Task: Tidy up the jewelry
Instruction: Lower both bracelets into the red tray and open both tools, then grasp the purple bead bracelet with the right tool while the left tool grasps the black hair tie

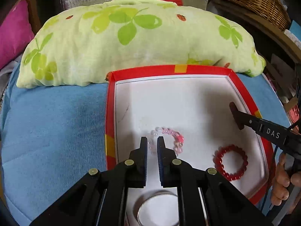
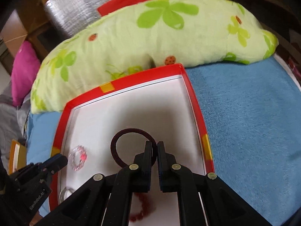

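Both grippers (image 1: 152, 141) (image 2: 154, 145) clenched, empty, above beaded bracelets (image 1: 230, 163) in red-rimmed box (image 1: 111, 113).

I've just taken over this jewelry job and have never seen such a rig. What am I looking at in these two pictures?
There is no robot here. A person holds a black hand-held gripper in each hand, each with a camera looking along its fingers. One picture comes from the left hand-held gripper, the other from the right hand-held gripper. On a blue towel lies a shallow red-rimmed white tray. It holds a pink-and-clear bead bracelet, a red bead bracelet and a silver metal bangle. The right one is shut on a dark ribbed ring. The left is shut at the pink bracelet; whether it grips it is unclear.
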The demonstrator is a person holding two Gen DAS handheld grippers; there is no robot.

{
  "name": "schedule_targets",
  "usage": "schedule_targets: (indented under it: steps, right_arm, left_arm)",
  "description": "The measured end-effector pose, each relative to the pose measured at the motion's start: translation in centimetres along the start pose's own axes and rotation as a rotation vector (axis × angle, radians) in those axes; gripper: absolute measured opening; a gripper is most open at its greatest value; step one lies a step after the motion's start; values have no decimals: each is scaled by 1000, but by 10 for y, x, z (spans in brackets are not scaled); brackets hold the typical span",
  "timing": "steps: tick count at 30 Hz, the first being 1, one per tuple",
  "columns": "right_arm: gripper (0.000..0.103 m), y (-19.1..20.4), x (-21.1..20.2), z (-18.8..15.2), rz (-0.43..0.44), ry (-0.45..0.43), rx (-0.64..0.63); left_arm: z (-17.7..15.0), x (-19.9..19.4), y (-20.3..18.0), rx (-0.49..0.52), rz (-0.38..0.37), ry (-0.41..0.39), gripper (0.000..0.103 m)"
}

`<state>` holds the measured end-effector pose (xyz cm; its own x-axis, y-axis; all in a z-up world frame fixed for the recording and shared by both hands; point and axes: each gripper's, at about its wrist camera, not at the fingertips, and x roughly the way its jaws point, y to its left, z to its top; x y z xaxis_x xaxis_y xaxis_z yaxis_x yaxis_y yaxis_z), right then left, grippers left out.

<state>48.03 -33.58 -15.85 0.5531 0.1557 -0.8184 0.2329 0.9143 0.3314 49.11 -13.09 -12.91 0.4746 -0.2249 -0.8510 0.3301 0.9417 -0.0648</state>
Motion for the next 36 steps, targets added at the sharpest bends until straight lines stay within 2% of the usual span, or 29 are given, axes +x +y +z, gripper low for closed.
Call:
schedule_targets:
  steps: [2,4,6,9,12,16,24,30,36]
  right_arm:
    - [10,-2,3,3,17,-2,20]
    - [18,-5,3,5,30,-1,43]
    - [24,-8,1,5,48,-14,61]
    - [24,-12,-9,0,59,-44,72]
    - [24,-10,-30,-7,76,-76,55]
    - [24,-2,-57,-25,81,-104,11]
    - [24,16,-89,-84,88,-57,-102]
    - [24,11,-104,-145,153,51,-112]
    - [24,16,-110,-190,271,150,-92]
  left_arm:
    - [0,-2,1,-1,-3,-4,15]
    - [-3,-11,3,-3,10,-24,32]
    - [-14,-28,4,-15,19,-70,39]
    - [-34,-58,6,-15,28,-126,41]
    - [-51,-82,9,-34,57,-171,49]
    - [-76,-106,22,-53,88,-200,50]
    - [-137,-125,33,-88,94,-167,50]
    - [-175,-129,39,-126,74,-128,50]
    - [-186,-130,41,-103,79,-121,50]
